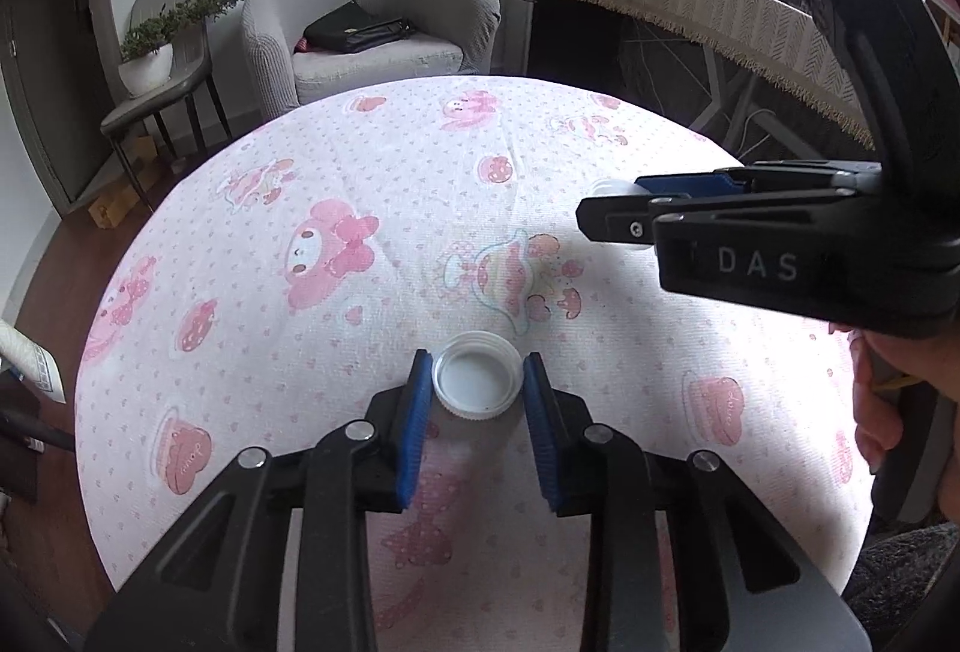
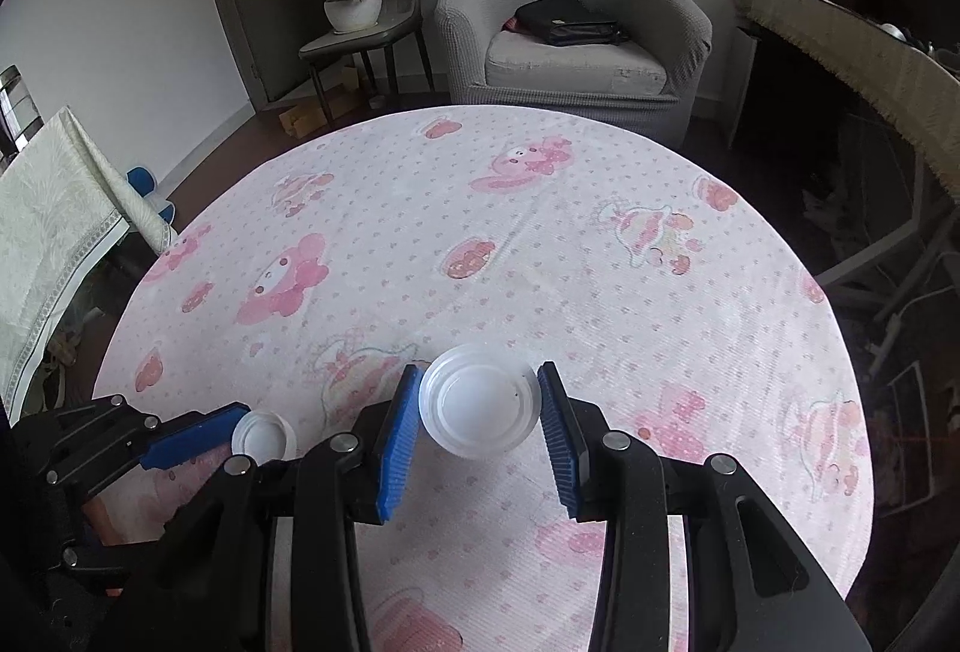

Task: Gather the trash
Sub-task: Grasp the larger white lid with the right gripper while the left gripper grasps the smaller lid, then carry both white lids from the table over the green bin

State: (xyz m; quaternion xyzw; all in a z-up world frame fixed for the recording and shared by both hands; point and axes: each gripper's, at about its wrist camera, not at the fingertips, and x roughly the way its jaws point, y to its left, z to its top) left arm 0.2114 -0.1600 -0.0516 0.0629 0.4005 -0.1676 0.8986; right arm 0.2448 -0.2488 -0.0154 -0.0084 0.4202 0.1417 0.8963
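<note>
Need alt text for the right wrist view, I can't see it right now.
The right gripper brackets a shallow white plastic lid on the pink cartoon-print tablecloth, blue pads at either rim. At lower left, the left gripper is at a smaller white bottle cap. A grey armchair stands beyond.
</note>
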